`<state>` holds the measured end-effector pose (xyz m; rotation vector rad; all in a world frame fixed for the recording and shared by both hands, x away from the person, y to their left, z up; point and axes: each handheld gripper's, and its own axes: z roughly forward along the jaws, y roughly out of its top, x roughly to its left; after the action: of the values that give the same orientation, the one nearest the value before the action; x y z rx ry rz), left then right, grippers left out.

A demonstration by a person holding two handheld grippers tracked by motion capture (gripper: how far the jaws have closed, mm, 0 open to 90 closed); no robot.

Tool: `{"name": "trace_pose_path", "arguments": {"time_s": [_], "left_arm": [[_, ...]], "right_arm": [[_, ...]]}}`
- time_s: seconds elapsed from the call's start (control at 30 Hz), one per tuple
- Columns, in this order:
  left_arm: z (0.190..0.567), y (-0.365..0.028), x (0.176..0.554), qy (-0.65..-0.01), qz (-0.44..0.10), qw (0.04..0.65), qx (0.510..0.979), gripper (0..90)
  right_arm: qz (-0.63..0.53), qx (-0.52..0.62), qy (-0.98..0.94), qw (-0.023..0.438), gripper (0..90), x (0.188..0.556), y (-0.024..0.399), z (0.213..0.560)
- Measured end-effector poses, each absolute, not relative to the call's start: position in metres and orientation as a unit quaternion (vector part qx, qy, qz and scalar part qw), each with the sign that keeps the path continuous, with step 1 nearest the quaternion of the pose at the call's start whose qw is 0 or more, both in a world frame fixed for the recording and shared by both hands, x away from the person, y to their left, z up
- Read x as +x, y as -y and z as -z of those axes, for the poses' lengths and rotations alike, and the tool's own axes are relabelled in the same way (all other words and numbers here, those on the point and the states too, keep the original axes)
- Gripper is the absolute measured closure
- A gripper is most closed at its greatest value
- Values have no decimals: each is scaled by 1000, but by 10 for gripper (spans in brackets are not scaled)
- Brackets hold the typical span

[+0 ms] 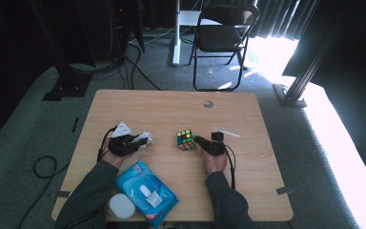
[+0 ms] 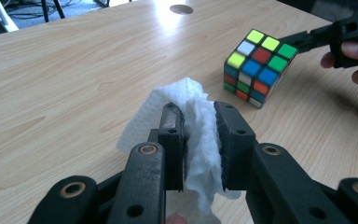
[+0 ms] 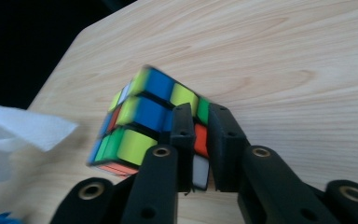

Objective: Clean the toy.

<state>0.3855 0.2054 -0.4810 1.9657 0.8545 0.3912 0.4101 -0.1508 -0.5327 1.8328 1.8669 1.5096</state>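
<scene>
While left gripper [image 2: 198, 140] jaws pinch tissue [image 2: 186, 121], right gripper [image 3: 200, 144] jaws closed beside cube [image 3: 144, 121]; bare table [image 1: 171, 107] beyond.

pale wood-grain tabletop [image 2: 74, 70] with a soft sheen; crumpled white paper tissue [image 2: 191, 116], matt and fibrous; glossy plastic puzzle cube [image 2: 256, 67]; matt black plastic fingers [image 2: 233, 135].
</scene>
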Motion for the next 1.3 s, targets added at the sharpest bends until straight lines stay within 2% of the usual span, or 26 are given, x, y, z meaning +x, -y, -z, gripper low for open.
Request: {"name": "trace_pose_path", "arguments": {"time_s": [0.1,0.13,0.17,0.23,0.3,0.33,0.37,0.47,0.57,0.9,1.03,1.07,1.13,1.3], "left_arm": [[481,-206,386,-348,-160,462,800,742],[481,-206,386,-348,-160,462,800,741],[480,-206,386,-349,-160,464,798,741],[479,-207,385,-348,-161,464,799,741],[479,-207,385,-348,-161,464,799,741],[479,-207,385,-348,-161,464,799,740],[480,-206,385,-348,-160,465,798,739],[480,-205,386,-347,-158,463,800,737],[481,-205,386,-346,-157,462,801,736],[482,-202,386,-343,-154,460,804,733],[482,-203,386,-344,-154,460,804,732],[482,-203,386,-345,-154,460,804,732],[481,-204,386,-345,-154,460,803,732],[481,-203,386,-343,-154,460,805,731]], "right_arm": [[-507,594,-620,78,689,407,151,531],[-507,594,-620,78,689,407,151,531],[-504,577,-635,101,585,406,150,526],[-508,544,-657,122,471,405,149,519],[-500,500,-692,145,385,405,145,513],[-500,500,-692,145,385,405,145,513],[-475,457,-735,161,293,408,139,510],[-443,405,-781,170,221,414,132,512],[-440,377,-801,154,196,422,130,515],[-429,318,-832,152,147,436,125,526],[-416,306,-843,153,165,439,122,528],[-409,298,-848,156,226,440,120,530],[-410,295,-848,162,257,439,119,532],[-411,302,-845,161,282,440,119,534]]}}
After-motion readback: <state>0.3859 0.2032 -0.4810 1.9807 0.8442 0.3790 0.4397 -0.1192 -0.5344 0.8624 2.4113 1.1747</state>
